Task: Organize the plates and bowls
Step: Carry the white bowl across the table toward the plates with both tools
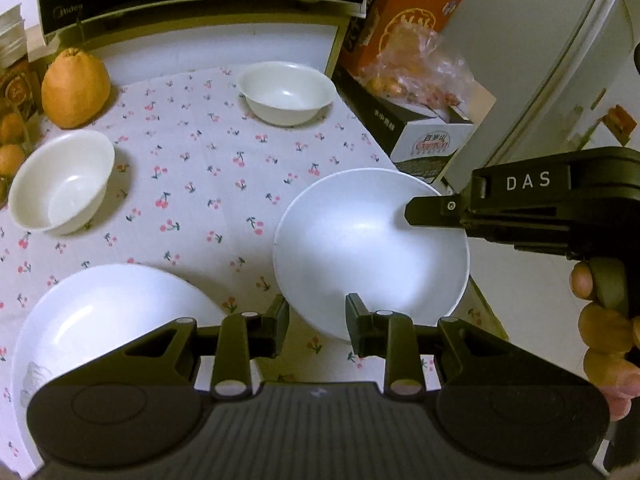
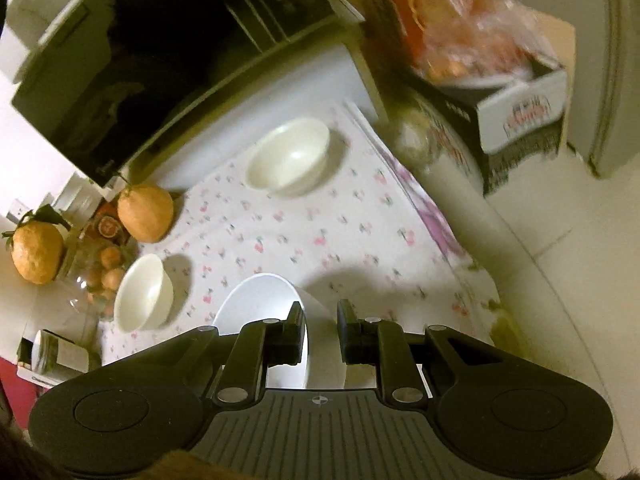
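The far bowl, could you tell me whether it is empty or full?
Empty: the far bowl shows only its bare white inside.

Ahead of the left gripper a plate is found just to the right, another plate to the left, and two bowls are set farther ahead on the tablecloth
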Motion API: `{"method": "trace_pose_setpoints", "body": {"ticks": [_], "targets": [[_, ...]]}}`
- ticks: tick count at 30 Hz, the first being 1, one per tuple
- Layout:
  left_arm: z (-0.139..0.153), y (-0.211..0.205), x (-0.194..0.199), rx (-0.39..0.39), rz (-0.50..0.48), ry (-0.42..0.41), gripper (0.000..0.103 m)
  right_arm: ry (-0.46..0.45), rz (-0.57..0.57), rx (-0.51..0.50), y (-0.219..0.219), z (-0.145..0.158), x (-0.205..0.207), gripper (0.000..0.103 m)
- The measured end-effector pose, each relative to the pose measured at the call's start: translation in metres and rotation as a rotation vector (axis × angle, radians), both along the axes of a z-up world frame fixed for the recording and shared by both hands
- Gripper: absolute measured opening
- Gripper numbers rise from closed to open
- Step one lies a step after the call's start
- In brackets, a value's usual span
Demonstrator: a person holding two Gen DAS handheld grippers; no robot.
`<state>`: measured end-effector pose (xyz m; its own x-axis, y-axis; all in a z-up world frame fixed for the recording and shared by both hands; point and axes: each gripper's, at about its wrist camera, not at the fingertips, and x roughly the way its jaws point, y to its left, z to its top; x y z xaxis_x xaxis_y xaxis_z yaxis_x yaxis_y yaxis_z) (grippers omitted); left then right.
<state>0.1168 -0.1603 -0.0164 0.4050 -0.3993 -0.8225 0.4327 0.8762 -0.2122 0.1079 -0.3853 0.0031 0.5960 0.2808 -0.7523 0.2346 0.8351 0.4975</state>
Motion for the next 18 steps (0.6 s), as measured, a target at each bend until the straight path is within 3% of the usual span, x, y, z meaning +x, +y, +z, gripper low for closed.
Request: {"method": "trace_pose_setpoints", "body": {"ticks": [18], "targets": [[-0.014, -0.009, -0.003, 0.087, 0.004, 0.015, 0.027, 0.097, 0.003, 0.052, -0.005, -0.035, 0.003, 0.018]]}}
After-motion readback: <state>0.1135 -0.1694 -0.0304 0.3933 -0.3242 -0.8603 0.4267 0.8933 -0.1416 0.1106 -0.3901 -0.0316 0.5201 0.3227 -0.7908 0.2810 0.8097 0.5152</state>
